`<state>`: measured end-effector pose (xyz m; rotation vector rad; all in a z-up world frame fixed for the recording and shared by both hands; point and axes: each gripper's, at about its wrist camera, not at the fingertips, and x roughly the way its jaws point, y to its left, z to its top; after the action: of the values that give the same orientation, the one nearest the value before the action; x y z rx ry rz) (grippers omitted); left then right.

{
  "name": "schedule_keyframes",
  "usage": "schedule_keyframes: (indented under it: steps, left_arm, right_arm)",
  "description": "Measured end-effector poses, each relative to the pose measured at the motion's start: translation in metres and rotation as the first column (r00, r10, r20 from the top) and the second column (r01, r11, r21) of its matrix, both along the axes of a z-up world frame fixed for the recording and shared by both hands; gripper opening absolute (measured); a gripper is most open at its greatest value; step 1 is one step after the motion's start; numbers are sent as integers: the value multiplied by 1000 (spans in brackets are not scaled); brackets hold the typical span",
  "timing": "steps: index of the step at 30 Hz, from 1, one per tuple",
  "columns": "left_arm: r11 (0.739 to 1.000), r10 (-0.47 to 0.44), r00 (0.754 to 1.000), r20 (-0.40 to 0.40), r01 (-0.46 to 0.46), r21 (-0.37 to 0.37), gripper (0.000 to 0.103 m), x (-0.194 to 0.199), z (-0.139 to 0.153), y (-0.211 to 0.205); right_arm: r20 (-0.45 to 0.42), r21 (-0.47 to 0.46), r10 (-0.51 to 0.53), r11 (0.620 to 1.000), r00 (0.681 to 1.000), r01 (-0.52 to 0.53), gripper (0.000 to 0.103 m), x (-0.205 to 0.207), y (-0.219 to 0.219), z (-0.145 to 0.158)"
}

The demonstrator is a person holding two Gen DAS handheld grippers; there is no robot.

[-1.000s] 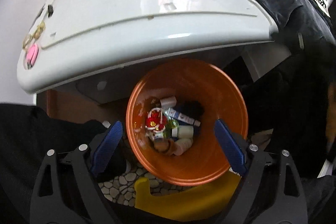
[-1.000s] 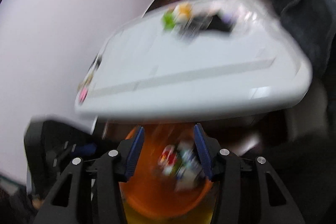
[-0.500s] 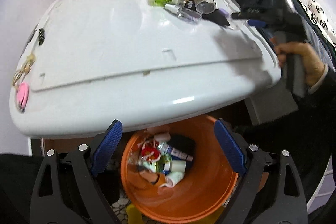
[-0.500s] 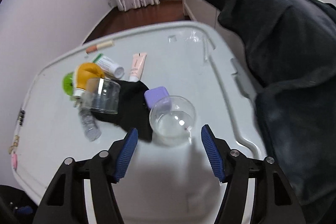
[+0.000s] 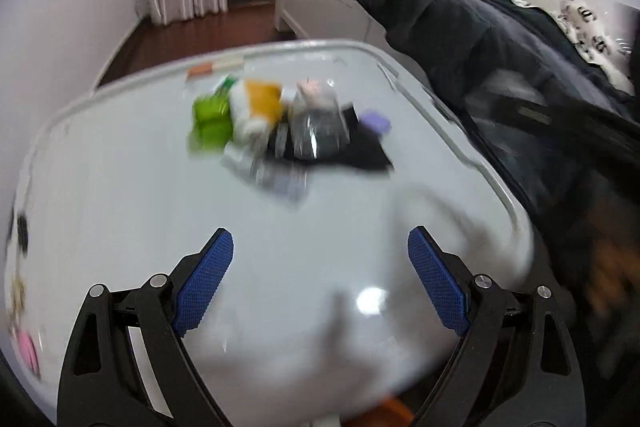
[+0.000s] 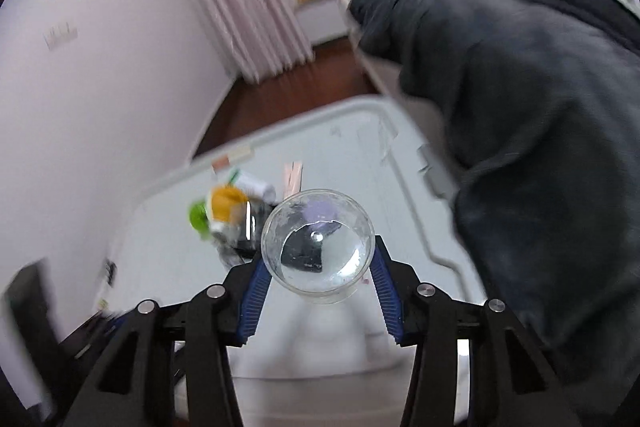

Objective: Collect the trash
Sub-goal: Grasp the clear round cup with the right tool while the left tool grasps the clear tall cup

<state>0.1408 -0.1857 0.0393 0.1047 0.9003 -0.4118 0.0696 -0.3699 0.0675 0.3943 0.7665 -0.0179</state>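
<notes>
- One clear plastic cup, clamped between the blue pads of the right gripper, held above the white table, mouth facing the camera.
- Several trash items grouped on the far part of the table: green bottle, orange-capped container, second clear cup, black cloth, purple block; blurred.
- Left gripper: fingers wide apart, holding nothing, over the table's near part.
- Dark coat draped beside the table's right edge.

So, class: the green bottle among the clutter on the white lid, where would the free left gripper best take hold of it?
Grip the green bottle across its body from its open left side; the orange-topped bottle crowds its right. Blur hides its exact pose. The left gripper is open.
</notes>
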Motion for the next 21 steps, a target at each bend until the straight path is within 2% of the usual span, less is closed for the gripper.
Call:
schedule_keyframes:
  steps: [4,7,9,12,13,14,15,21]
  left_arm:
    - [998,22,999,26,-24,61,87,47,-12,-34]
    - [993,48,998,33,-51,110,87,72,-22,-48]
    - [990,67,998,16,-69,120,87,92,-33,-54]
    - [987,89,996,8,-89,137,85,104,-41,-57]
    - [987,93,996,9,-94,128,79,105,-42,-58]
    - [990,86,996,-4,-85,112,55,106,-45,-58]
    - [991,84,996,-20,-81,109,49,107,-48,-57]
    - [996,73,997,-8,-72,55,48,77,-32,-35]
  right_arm:
    - [44,52,-51,997,998,49,48,-15,-23,4]
    - [35,75,-59,996,998,56,48,-15,-31,1]
    - [29,101,-50,994,998,47,48,-13,-33,0]
    - [30,88,-39,995,999,36,48,-7,-29,-1]
    - [32,70,-33,997,999,31,48,-6,-25,1]
    - [33,65,-31,997,999,28,48,-6,-24,2]
    - [34,72,-27,997,999,24,48,-5,-22,2]
    - [29,94,-18,995,999,15,48,1,-17,2]
